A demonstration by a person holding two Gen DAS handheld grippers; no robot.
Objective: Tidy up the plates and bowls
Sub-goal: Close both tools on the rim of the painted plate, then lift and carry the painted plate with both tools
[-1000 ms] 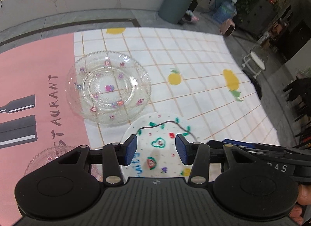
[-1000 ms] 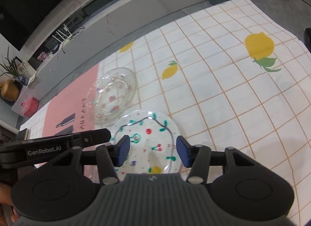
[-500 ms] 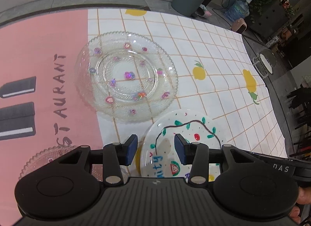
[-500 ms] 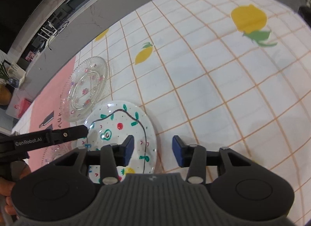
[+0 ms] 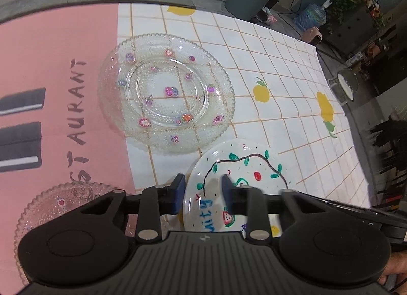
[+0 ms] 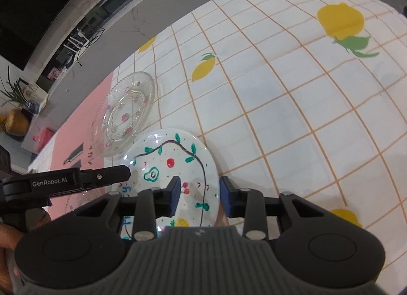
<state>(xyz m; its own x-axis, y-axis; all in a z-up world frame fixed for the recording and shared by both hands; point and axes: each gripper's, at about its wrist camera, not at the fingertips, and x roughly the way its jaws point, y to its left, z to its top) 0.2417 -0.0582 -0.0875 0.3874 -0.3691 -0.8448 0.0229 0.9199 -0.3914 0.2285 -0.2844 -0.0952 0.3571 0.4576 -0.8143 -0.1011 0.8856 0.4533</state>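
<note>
Blue pads lined both tools. The left gripper (image 5: 202, 194) stood with its jaws partly apart, straddling the left rim of the painted white plate (image 5: 236, 180); one pad sat outside the rim and the other over the plate's face, and whether either touched it I could not tell. The right gripper (image 6: 199, 197) was likewise partly open across the plate's right rim (image 6: 178, 168), one pad above the painted face, the other just off the edge. Neither had a firm hold that showed. The plate lay on the checked lemon-print tablecloth (image 5: 292, 107). Just beyond it, with rims nearly meeting, sat the large clear glass plate (image 5: 165, 91), straddling the seam with the pink mat (image 5: 51, 61). A smaller glass bowl (image 5: 63, 206) rested on the pink mat, near the left gripper's body.
</note>
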